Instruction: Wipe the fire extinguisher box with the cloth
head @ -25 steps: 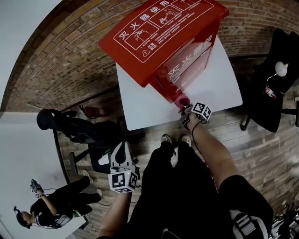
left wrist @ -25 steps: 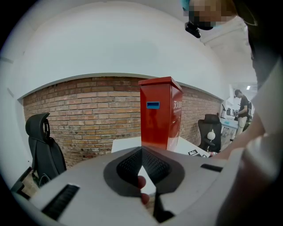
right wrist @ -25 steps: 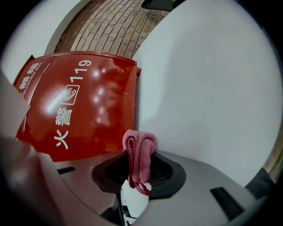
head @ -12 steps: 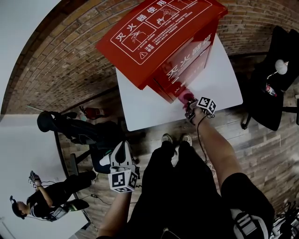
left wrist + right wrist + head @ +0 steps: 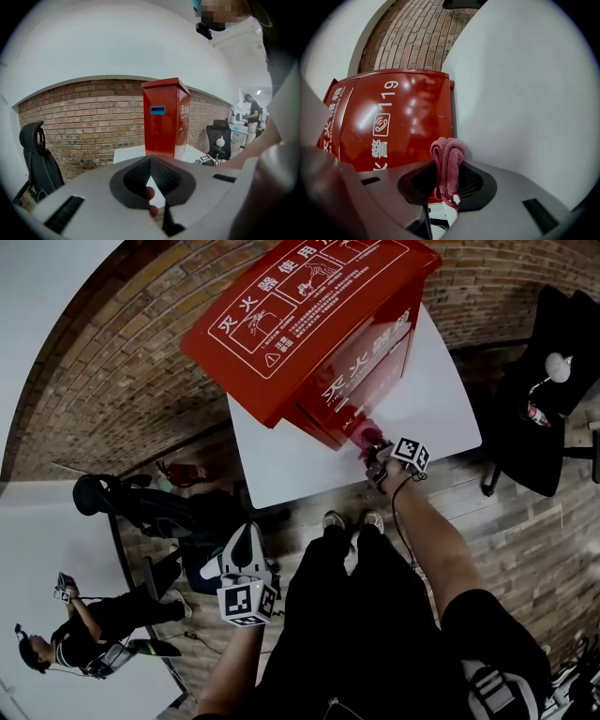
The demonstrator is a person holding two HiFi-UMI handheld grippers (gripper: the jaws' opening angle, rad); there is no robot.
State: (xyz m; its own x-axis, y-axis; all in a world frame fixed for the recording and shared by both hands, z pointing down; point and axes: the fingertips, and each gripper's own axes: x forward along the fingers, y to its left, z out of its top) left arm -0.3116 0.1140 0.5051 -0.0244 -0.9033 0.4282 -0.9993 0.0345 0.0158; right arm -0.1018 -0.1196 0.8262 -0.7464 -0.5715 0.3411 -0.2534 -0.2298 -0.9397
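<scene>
Nearest, down by the person's legs (image 5: 342, 615): left tongs (image 5: 150, 164), jaws pressed together on nothing, hanging well clear of the bench (image 5: 441, 399) and taking no part. Further out, just past the near edge of the bench: right tongs (image 5: 449, 174), clamped narrow on a bunched pink cloth (image 5: 446, 149) poking out beyond the tips. Cloth wad up against the low near corner of the fire extinguisher box (image 5: 300, 329), on the glossy red face marked "119"; seemingly touching, though hard to swear to. Box itself upright on the bench, toward the far left corner, white pictograms on its top panel. Beyond that, brick wall (image 5: 112, 381).

Judged from this: mid-wipe, working the bottom of that near face. Next, probably a stroke along or up the face: calls for steady pressure to keep the wad flat on the paint, a grip firm enough to stop any slipping, and care not to shove the box along the bench.
</scene>
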